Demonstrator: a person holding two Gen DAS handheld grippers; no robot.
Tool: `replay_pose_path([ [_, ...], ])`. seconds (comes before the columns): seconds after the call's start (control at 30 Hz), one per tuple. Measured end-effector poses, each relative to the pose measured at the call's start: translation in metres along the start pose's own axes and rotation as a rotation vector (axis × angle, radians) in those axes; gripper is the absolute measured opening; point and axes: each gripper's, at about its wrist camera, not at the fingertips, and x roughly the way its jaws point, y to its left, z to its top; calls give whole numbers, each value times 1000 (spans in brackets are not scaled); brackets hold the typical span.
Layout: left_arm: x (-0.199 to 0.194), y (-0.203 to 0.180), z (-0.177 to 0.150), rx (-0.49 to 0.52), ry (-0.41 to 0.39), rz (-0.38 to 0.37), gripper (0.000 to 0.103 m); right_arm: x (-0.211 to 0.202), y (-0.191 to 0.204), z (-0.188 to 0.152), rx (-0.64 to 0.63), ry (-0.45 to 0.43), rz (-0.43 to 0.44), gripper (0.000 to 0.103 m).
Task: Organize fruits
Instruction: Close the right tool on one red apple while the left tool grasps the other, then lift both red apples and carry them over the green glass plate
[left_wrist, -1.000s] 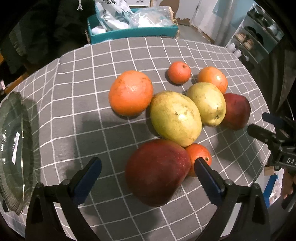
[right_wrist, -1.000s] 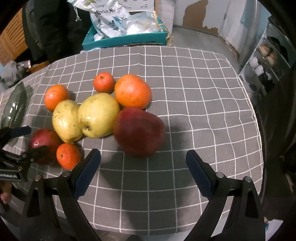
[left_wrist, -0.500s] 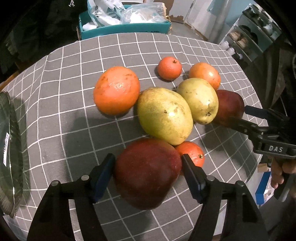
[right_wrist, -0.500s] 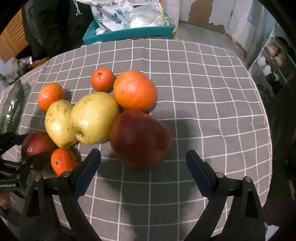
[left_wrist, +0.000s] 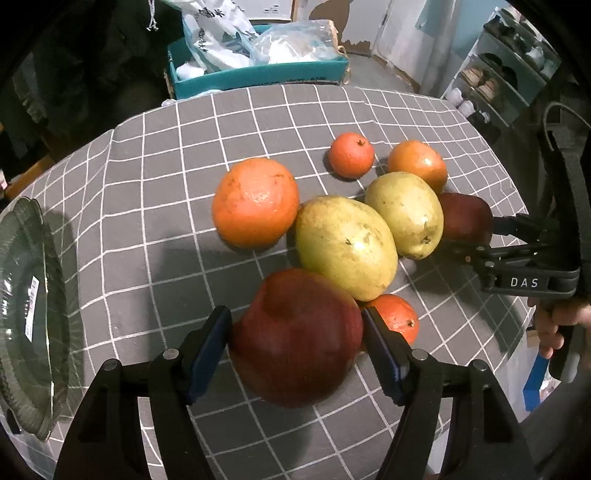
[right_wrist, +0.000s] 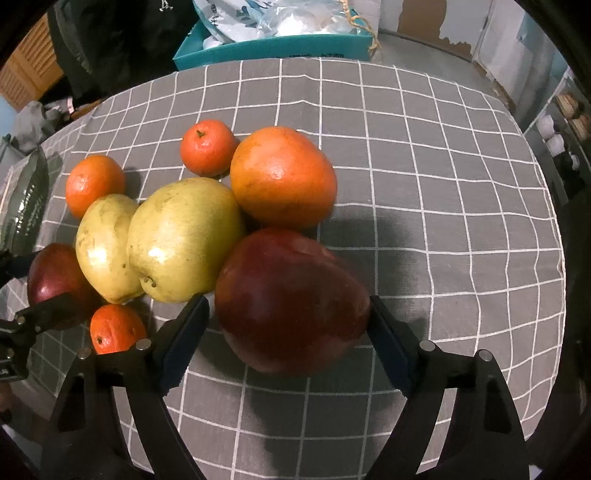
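Observation:
Two red apples lie at opposite ends of a fruit cluster on the grey checked tablecloth (left_wrist: 155, 206). My left gripper (left_wrist: 295, 314) is shut on the near red apple (left_wrist: 295, 354), both blue pads pressing its sides. My right gripper (right_wrist: 287, 300) straddles the other red apple (right_wrist: 291, 291); its jaws are closing, the right pad at the skin and a sliver of gap at the left pad. Each gripper also shows in the other view, the right gripper (left_wrist: 476, 236) and the left gripper (right_wrist: 40, 280). Between the apples sit two yellow-green pears (left_wrist: 345, 245) and a large orange (left_wrist: 255, 201).
Three small mandarins (left_wrist: 351, 153) (left_wrist: 417, 162) (left_wrist: 395, 319) lie around the cluster. A dark glass plate (left_wrist: 29, 302) sits at the table's left edge. A teal box (left_wrist: 258, 74) with plastic bags stands behind the table. A person's hand (left_wrist: 554, 325) holds the right gripper.
The left jaws, wide a second ago, have closed onto the near red apple. The right gripper has sunk toward the other apple and its jaws have narrowed around it.

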Motion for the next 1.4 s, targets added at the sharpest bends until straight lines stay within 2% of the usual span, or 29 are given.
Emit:
replay_pose_path([
  [0.03,0,0,0,-3,0,2,73,0,-1,0,-1,1,-18,76],
  [0.23,-10,5,-3,-18,-17,8,71,-3,-2,-4,-2,-13,-29,75],
  [0.27,-14,6,-3,-20,-25,7,64,-4,-1,-6,-4,-20,-35,75],
  [0.3,-18,6,-2,-25,-31,5,61,-5,0,-8,-3,-25,-36,75],
  [0.43,-24,13,-2,-64,-32,-7,60,-12,7,-13,-9,-68,-58,75],
  [0.8,-26,15,-5,-58,-44,-17,60,-33,5,-16,18,-120,-64,75],
  [1.03,-47,5,-1,-19,-118,-2,60,-58,12,-15,-6,-202,-88,75],
  [1.4,-87,-8,6,24,-236,28,60,-116,32,-7,-25,-389,-96,75],
])
